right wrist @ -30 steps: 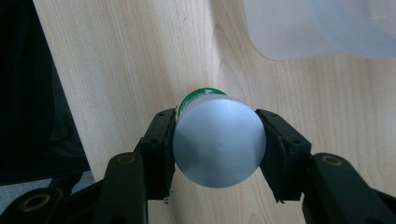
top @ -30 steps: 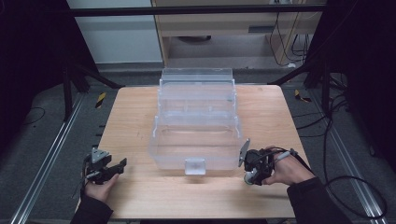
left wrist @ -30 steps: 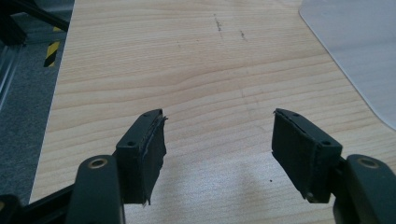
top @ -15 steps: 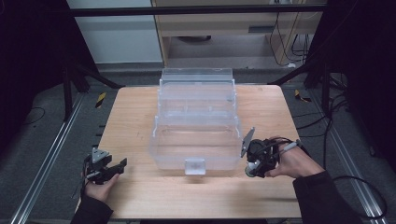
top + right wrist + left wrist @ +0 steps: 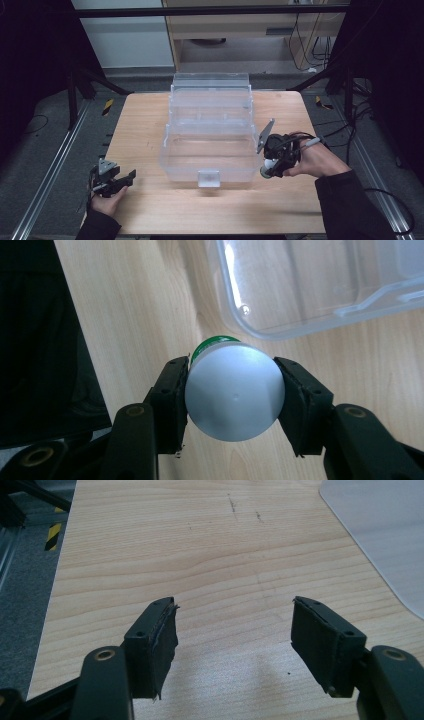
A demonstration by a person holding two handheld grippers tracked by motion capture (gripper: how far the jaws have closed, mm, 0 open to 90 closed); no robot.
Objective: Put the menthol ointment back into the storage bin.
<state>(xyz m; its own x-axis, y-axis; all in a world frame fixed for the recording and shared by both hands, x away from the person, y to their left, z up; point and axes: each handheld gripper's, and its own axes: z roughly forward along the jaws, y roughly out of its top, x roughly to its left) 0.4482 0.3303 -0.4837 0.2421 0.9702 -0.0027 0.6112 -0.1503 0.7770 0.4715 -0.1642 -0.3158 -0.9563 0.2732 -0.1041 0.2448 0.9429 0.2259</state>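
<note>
At the near left corner of the wooden table (image 5: 150, 125), the person's left hand (image 5: 102, 202) holds the left gripper (image 5: 116, 182) low over the wood, its grey three-cornered plate on top. In the left gripper view its jaws stand wide apart with nothing between them — bare pale wood grain lies under and ahead of them, and a corner of frosted clear plastic cuts in at the far right of that view. To the left of the table a metal rail runs along the dark floor, with a strip of yellow-and-black tape (image 5: 107, 106) on the floor beside the far left corner.

In the middle of the table stands a clear plastic tiered storage box (image 5: 210, 135), opened so that its trays step back from near to far; a small latch (image 5: 208, 177) sits at the middle of its near wall. The trays look empty, though the clear walls make that hard to judge.

Just right of the box's near right corner, the right hand (image 5: 315, 160) holds the right gripper (image 5: 272, 167), tilted, close beside the box wall. Its jaws are clamped on a small bottle (image 5: 234, 392) — in the right gripper view the two black pads press the sides of its round white end, which faces the camera, and a green band shows behind it. The bottle hangs above the table, beside the rounded corner of the clear box (image 5: 320, 285).
</note>
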